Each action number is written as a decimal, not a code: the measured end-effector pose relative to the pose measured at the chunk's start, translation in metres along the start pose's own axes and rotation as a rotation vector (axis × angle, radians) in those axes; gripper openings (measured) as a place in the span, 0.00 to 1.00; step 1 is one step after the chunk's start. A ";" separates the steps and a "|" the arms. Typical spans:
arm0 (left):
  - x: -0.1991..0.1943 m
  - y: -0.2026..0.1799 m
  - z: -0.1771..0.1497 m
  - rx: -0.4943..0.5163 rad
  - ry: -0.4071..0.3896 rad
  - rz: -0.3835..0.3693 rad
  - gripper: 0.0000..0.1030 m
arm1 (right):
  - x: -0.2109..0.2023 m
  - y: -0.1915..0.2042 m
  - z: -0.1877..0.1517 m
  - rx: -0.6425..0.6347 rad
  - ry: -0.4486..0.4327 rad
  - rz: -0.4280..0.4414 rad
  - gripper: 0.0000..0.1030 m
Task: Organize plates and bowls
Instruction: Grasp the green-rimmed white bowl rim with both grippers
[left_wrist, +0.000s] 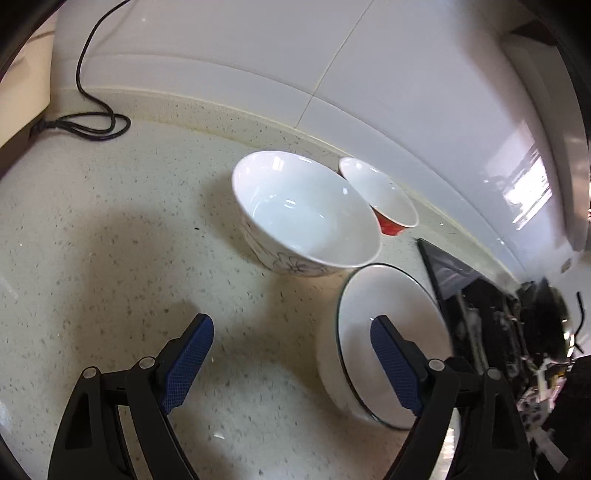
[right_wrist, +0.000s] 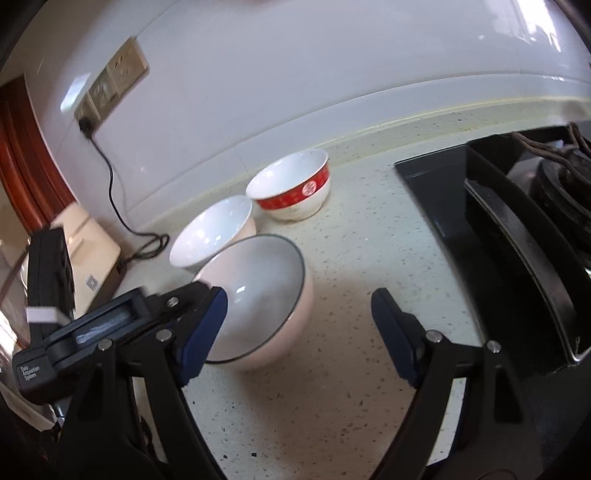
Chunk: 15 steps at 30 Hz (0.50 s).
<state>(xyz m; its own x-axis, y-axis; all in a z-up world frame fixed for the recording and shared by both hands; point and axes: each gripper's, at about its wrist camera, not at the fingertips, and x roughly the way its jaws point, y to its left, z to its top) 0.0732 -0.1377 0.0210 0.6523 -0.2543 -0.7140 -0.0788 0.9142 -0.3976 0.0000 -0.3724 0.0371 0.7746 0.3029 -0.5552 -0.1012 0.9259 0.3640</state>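
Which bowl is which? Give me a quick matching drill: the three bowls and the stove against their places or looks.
Things:
1. red-banded bowl
2. flower-patterned bowl
3. dark-rimmed bowl
4. stove

Descriptions:
A. black, at the counter's right end
B. nearest the tongs
C. nearest the wall
D. between the other two bowls

Pairs: 1-C, 2-D, 3-B, 4-A

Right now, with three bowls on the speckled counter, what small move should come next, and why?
Probably ease the left gripper forward onto the white dark-rimmed bowl. Its jaws stand open and empty, one pad already over that bowl, the nearest; the flower-patterned white bowl and red-banded bowl sit behind.
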 end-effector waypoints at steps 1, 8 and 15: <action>0.004 -0.001 -0.001 0.013 0.003 0.014 0.82 | 0.003 0.001 0.000 -0.008 0.008 -0.007 0.79; 0.009 -0.008 -0.006 0.088 -0.014 0.019 0.53 | 0.035 -0.002 -0.001 0.093 0.142 0.021 0.47; 0.004 -0.028 -0.019 0.192 -0.040 -0.005 0.15 | 0.024 0.007 -0.008 0.052 0.079 -0.015 0.26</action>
<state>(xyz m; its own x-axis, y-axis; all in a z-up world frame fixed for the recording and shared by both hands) 0.0633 -0.1703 0.0184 0.6819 -0.2499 -0.6874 0.0674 0.9573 -0.2811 0.0127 -0.3575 0.0206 0.7237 0.3077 -0.6177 -0.0558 0.9182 0.3921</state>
